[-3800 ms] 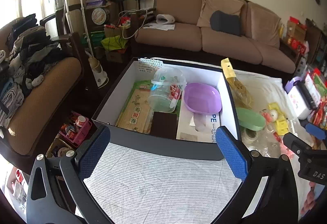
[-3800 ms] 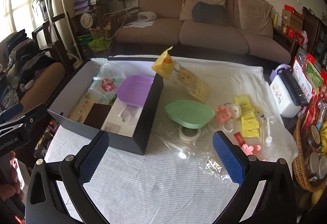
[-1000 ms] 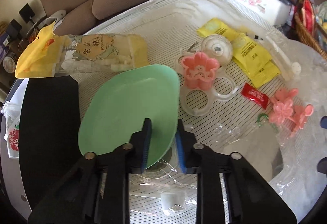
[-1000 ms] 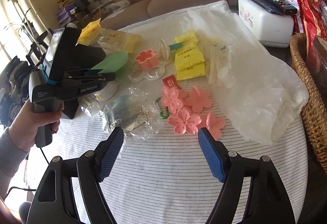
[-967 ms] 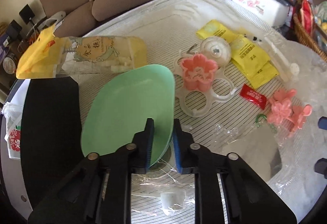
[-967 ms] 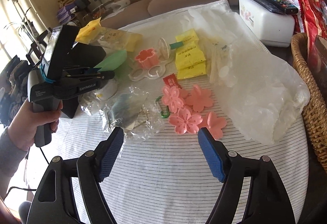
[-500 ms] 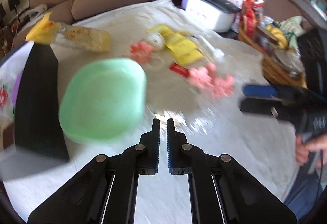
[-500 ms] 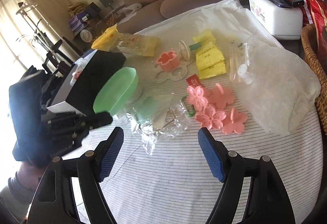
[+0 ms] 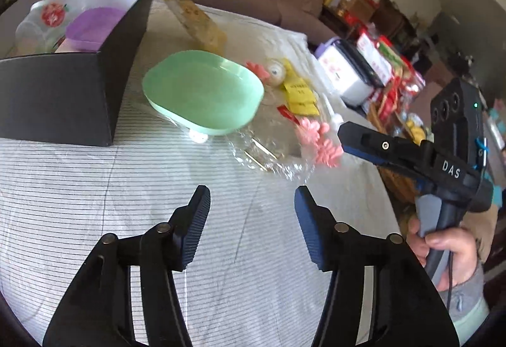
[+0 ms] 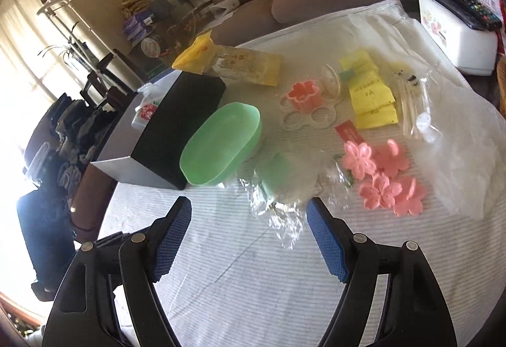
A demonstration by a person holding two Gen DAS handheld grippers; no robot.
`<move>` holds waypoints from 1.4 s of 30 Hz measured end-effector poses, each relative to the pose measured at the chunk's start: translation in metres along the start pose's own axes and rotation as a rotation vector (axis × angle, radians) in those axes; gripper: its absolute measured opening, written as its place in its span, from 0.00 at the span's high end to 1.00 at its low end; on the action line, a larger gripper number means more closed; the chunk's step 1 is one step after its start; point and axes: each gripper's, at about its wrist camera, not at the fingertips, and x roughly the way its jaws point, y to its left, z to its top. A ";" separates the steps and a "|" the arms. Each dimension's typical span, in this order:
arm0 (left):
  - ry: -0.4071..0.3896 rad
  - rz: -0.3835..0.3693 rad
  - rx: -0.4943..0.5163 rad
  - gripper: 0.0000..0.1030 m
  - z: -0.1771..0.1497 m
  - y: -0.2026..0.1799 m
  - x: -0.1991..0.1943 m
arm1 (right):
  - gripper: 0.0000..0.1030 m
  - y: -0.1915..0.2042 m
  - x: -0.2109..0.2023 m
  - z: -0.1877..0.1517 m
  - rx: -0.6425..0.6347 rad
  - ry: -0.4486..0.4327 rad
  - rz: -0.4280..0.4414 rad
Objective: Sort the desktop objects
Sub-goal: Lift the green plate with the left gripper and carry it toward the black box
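Striped white tablecloth (image 9: 95, 204) underneath everything, with a black box (image 9: 63, 87) on it holding a purple dish (image 9: 91, 27) and a clear plastic cup (image 9: 41, 21). Just beside the box's dark wall, a green dish (image 9: 202, 90) perched tilted on a roll of tape (image 9: 197, 135), crinkled clear wrap (image 10: 284, 188) next to it, pink flower pieces (image 10: 382, 176) and yellow packets (image 10: 370, 94) farther off. Left gripper (image 9: 251, 222) with jaws just opened and nothing between them, short of the dish; right gripper (image 10: 248, 239) spread wide and empty above the cloth near the clear wrap.
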 end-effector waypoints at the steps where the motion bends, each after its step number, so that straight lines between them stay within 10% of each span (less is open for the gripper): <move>1: -0.015 0.000 -0.036 0.44 0.006 0.006 0.002 | 0.24 0.002 0.008 0.009 -0.004 0.006 -0.008; 9: -0.071 0.080 -0.209 0.41 0.032 0.035 0.038 | 0.39 -0.003 0.076 0.071 0.013 0.074 -0.099; 17: -0.025 0.129 -0.229 0.43 0.042 0.041 0.086 | 0.86 -0.008 0.121 0.081 -0.044 0.197 -0.130; 20: -0.008 0.131 -0.206 0.78 0.041 0.043 0.093 | 0.90 -0.007 0.118 0.071 -0.067 0.220 -0.117; 42: 0.247 0.194 0.038 0.81 -0.068 0.045 -0.023 | 0.87 0.059 0.040 -0.108 -0.078 0.384 -0.023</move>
